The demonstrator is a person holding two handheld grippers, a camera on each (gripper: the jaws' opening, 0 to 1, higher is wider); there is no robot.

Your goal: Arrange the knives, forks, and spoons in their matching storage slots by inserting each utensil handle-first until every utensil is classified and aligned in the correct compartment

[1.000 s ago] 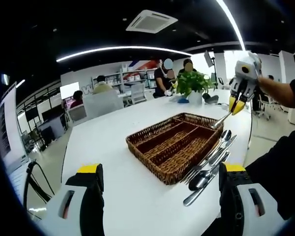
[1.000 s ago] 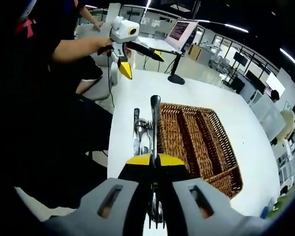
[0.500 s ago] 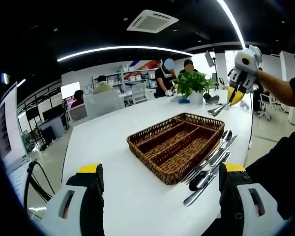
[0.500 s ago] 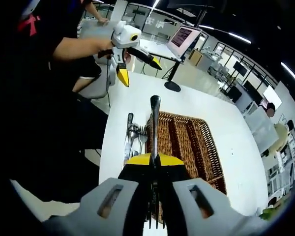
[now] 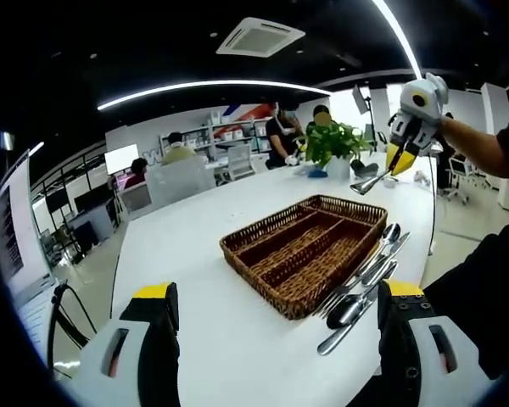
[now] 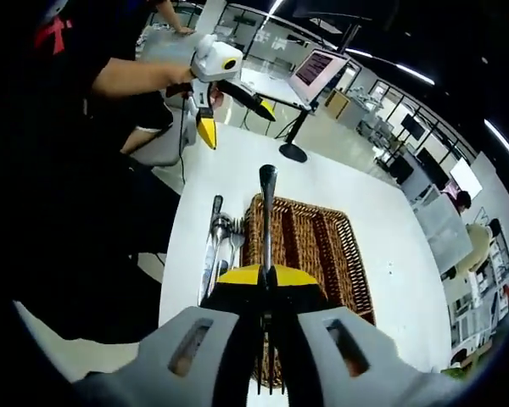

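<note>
In the left gripper view, the left gripper is held low over the near end of the white tabletop, its 2 yellow-tipped jaws spread wide apart with nothing between them. A wicker tray with 3 long compartments sits on the tabletop towards its right edge, and all 3 compartments look bare. Just beside the tray, along the right edge of the tabletop, lies a pile of cutlery: spoons and knives lying roughly parallel to the tray's long side. The right gripper is held up in the air beyond the tray's far end, in a person's hand, its jaws closed on a fork that slants down and left. A potted plant stands at the far end of the tabletop.

In the right gripper view, the right gripper's jaws are clamped on the fork, whose handle points straight away from the camera, high above the tray. The loose cutlery lies on the tabletop along the tray's left side. The left gripper hangs over the tabletop's far-left corner, held by a person's arm. A monitor stands on a desk beyond.
</note>
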